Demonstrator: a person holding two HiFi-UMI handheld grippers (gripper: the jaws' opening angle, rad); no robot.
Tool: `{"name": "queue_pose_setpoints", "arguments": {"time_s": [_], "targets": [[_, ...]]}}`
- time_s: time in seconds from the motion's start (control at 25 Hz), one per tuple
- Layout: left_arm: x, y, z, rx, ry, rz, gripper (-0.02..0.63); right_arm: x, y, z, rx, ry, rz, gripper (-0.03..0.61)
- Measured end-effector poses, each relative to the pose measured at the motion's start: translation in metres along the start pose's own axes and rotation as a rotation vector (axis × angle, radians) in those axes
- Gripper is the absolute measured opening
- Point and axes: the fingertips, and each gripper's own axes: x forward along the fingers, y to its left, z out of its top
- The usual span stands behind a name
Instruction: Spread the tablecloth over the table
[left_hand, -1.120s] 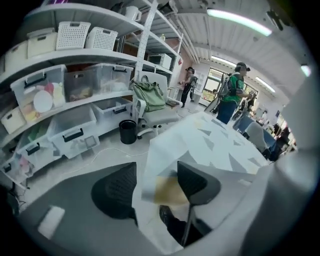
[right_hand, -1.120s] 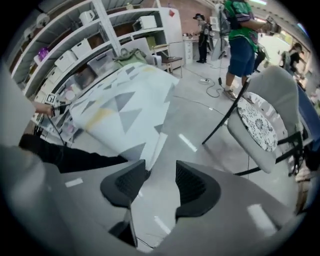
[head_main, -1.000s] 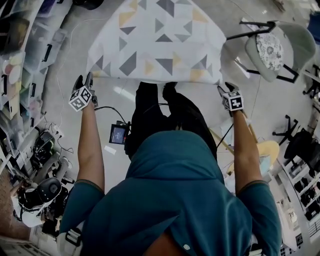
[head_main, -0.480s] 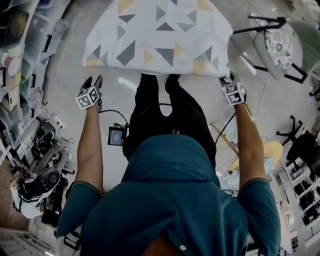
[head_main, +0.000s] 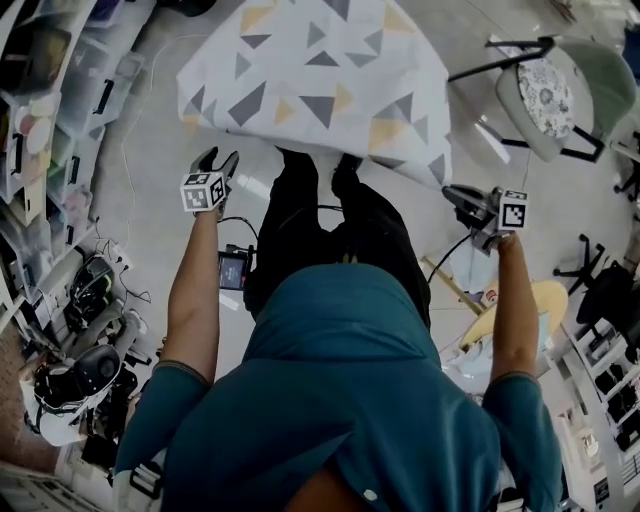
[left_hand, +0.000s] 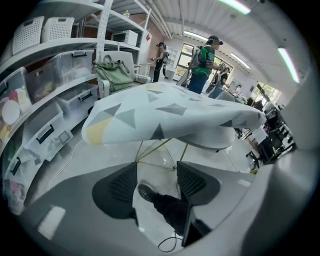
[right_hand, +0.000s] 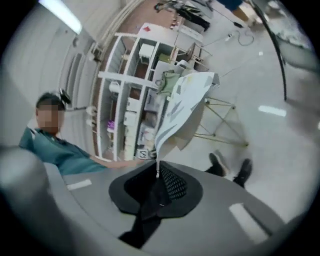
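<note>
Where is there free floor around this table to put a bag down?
Bare floor lies between the tablecloth and the storage shelves. Crowded: the chair at right, cables and gear at lower left.

The tablecloth (head_main: 320, 80) looks matt cloth, the floor (head_main: 150, 200) smooth and glossy.

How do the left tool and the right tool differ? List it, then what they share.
Left tool stands open and empty; right tool is shut on a corner of the tablecloth. Left tool points up the head view toward the cloth; right tool lies sideways, pointing left. Both carry a marker cube.
</note>
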Motion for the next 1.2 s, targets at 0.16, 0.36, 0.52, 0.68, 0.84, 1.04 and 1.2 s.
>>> {"name": "queue_pose_setpoints", "arguments": {"time_s": [0.16, 0.36, 0.52, 0.68, 0.84, 1.04, 1.2], "targets": [[-0.001, -0.018, 0.012, 0.04, -0.017, -0.061, 0.249, -0.008, 0.054, 0.018, 0.134, -0.238, 0.298, 0.024], [0.002, -0.034, 0.021, 0.052, -0.056, -0.143, 0.244, 0.0, 0.064, 0.022, 0.174, -0.512, 0.297, 0.026], [0.005, -0.042, 0.029, 0.207, -0.058, -0.166, 0.242, -0.016, -0.001, -0.006, 0.197, -0.786, -0.133, 0.026], [0.006, -0.056, 0.021, 0.378, -0.032, -0.196, 0.236, -0.026, -0.055, -0.031, 0.425, -1.157, -0.481, 0.028], [0.008, -0.056, 0.016, 0.372, -0.007, -0.227, 0.236, 0.011, -0.075, -0.044, 0.474, -1.241, -0.591, 0.133], [0.002, -0.046, 0.02, 0.347, -0.029, -0.232, 0.235, 0.127, -0.076, -0.077, 0.493, -1.066, -0.505, 0.243], [0.002, -0.041, 0.016, 0.348, -0.012, -0.231, 0.235, 0.198, -0.09, -0.071, 0.474, -0.928, -0.459, 0.26]]}}
